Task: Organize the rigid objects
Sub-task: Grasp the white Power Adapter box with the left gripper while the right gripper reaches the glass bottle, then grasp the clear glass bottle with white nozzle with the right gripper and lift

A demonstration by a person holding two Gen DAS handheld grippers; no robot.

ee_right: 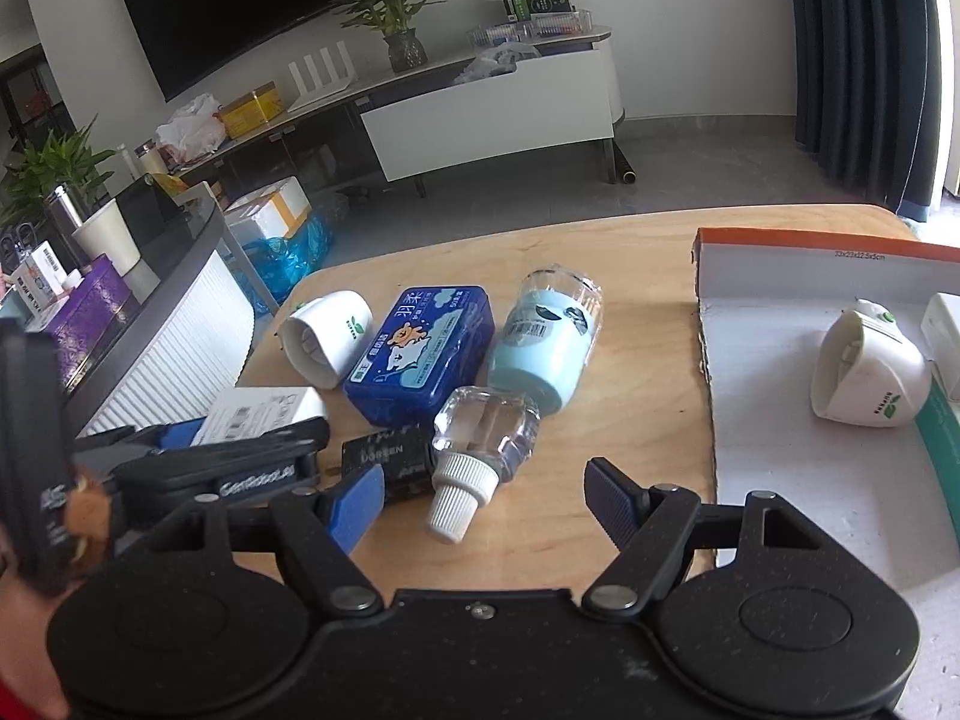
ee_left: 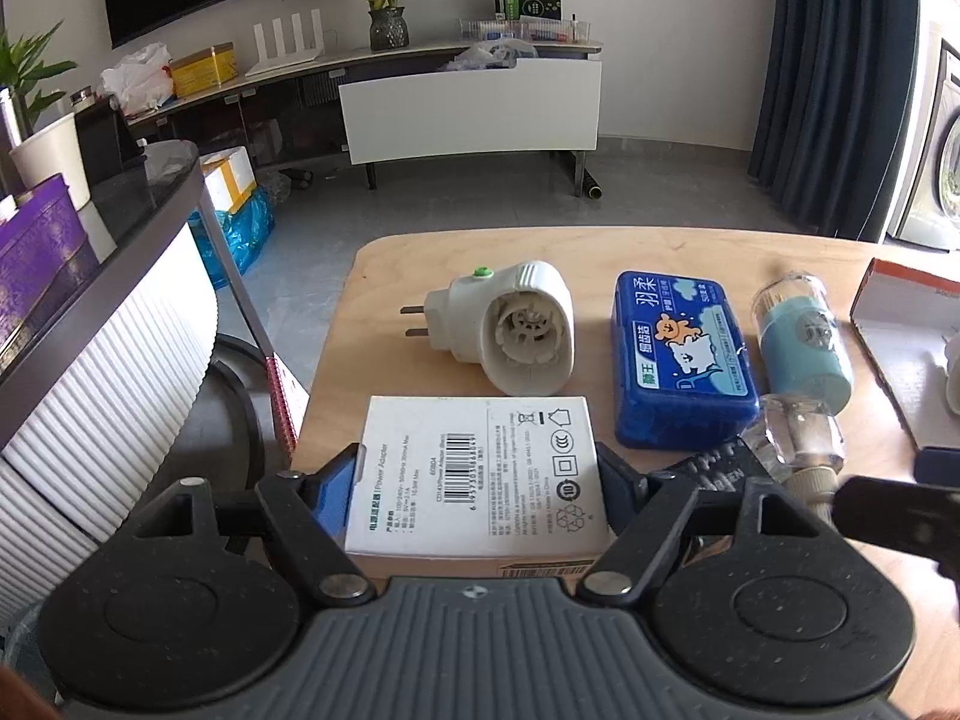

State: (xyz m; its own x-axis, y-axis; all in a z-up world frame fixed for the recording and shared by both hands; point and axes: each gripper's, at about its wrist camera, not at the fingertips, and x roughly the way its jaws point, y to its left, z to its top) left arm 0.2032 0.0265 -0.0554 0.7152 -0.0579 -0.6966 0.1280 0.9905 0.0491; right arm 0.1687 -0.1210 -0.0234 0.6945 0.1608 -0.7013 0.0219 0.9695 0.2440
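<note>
My left gripper (ee_left: 477, 480) is shut on a white power adapter box (ee_left: 480, 474), its pads against both sides; the box also shows in the right wrist view (ee_right: 264, 411). Beyond it on the wooden table (ee_left: 600, 252) lie a white plug-in device (ee_left: 516, 330), a blue floss box (ee_left: 681, 354), a light blue toothpick jar (ee_left: 804, 336), a clear bottle (ee_left: 798, 438) and a small black box (ee_left: 714, 468). My right gripper (ee_right: 486, 501) is open and empty, just in front of the clear bottle (ee_right: 480, 438) with its white cap. The open cardboard tray (ee_right: 798, 252) stands to the right.
In the tray lie a second white plug-in device (ee_right: 864, 372), a white item (ee_right: 942, 324) and a green box (ee_right: 942, 426). A dark round side table (ee_left: 150, 192) with a purple box (ee_left: 36, 252) and a paper cup (ee_left: 51, 150) stands left of the wooden table.
</note>
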